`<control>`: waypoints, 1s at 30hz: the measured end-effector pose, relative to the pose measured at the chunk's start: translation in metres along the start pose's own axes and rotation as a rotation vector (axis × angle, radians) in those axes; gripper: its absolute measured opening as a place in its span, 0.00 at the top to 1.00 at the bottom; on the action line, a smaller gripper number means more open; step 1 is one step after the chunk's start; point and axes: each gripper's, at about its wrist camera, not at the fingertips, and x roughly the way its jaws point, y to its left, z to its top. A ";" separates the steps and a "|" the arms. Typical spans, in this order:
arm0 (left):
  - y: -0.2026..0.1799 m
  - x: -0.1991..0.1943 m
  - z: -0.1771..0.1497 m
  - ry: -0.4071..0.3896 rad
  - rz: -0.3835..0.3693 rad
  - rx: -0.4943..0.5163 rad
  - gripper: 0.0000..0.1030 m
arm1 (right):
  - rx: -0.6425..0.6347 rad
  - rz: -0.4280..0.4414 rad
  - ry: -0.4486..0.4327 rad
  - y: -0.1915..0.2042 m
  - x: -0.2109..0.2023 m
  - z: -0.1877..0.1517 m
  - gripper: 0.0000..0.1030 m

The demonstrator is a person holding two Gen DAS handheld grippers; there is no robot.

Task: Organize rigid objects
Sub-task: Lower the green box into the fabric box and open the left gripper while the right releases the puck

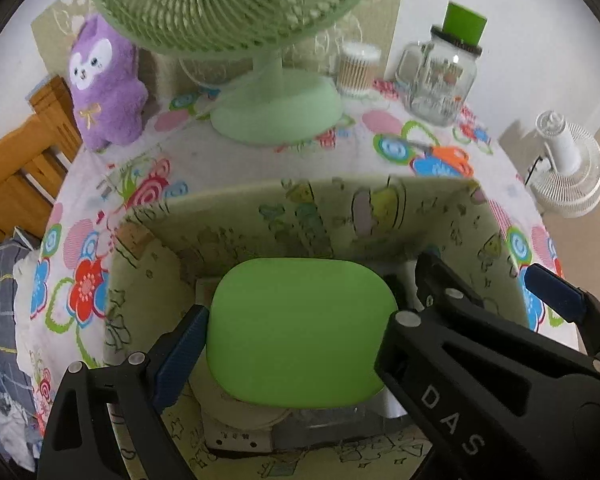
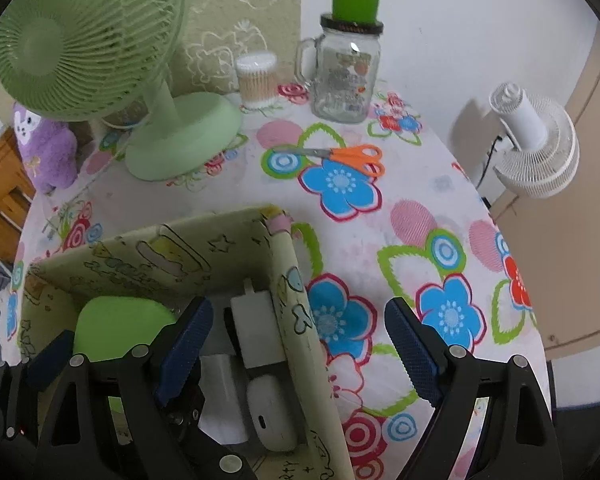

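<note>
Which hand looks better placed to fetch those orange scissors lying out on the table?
Probably the right. The right gripper is open, gripping nothing, and sits nearer the scissors. The left gripper is down in the box, straddling the green case.

Floral-clothed table: fan, scissors, jar, box.
</note>
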 end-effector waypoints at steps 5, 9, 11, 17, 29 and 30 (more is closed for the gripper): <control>-0.002 -0.002 -0.002 -0.014 -0.007 0.014 0.07 | 0.003 -0.007 0.000 -0.001 -0.002 -0.002 0.12; -0.004 -0.002 -0.002 -0.006 -0.008 0.023 0.07 | 0.008 -0.014 0.011 -0.003 -0.002 -0.003 0.12; -0.005 -0.004 -0.003 -0.011 -0.003 0.030 0.05 | 0.009 -0.014 0.006 -0.004 -0.004 -0.003 0.12; -0.006 -0.013 -0.003 -0.026 0.002 0.024 0.02 | -0.011 -0.004 -0.010 -0.005 -0.013 -0.002 0.13; 0.000 -0.043 -0.011 -0.077 0.059 0.010 0.02 | -0.077 0.050 -0.048 0.005 -0.040 -0.007 0.13; 0.001 -0.046 -0.013 -0.082 0.065 0.007 0.02 | -0.082 0.053 -0.050 0.005 -0.042 -0.008 0.13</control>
